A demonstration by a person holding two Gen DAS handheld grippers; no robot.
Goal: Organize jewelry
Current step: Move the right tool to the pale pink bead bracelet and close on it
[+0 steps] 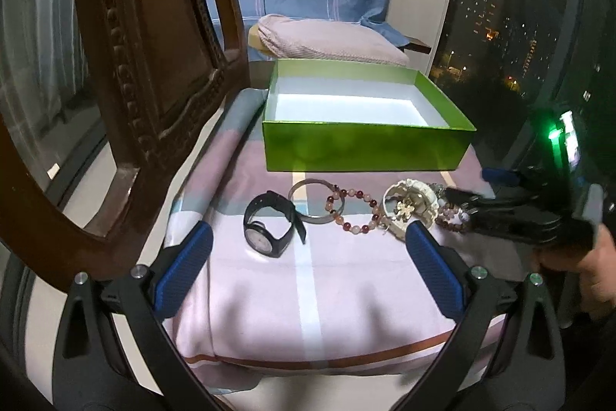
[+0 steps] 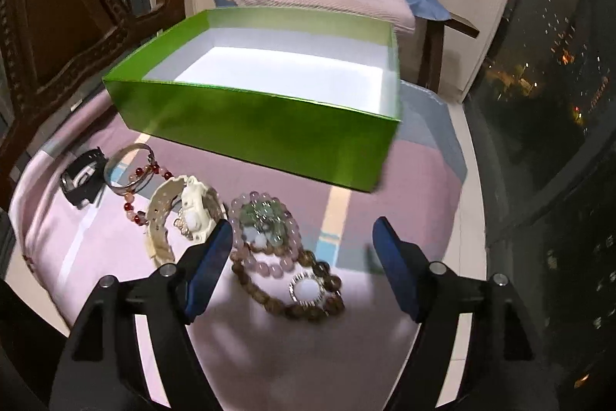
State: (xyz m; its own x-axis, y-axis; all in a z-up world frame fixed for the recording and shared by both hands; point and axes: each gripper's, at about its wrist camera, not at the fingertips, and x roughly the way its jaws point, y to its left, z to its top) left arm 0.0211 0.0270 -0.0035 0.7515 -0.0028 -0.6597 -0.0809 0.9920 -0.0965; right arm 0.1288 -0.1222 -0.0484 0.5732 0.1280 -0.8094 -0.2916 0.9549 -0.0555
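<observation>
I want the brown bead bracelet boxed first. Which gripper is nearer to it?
Right. The right gripper hangs open just above the brown bead bracelet; the left gripper stands farther off, near the black watch.

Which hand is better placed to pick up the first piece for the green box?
Right. The right gripper hangs open directly above the bead bracelets, while the left gripper sits back from the black watch.

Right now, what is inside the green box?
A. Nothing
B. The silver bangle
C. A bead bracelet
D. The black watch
A: the green box shows only its bare white floor in both views, while the black watch, the silver bangle and the bead bracelet all lie on the cloth in front of it.
</observation>
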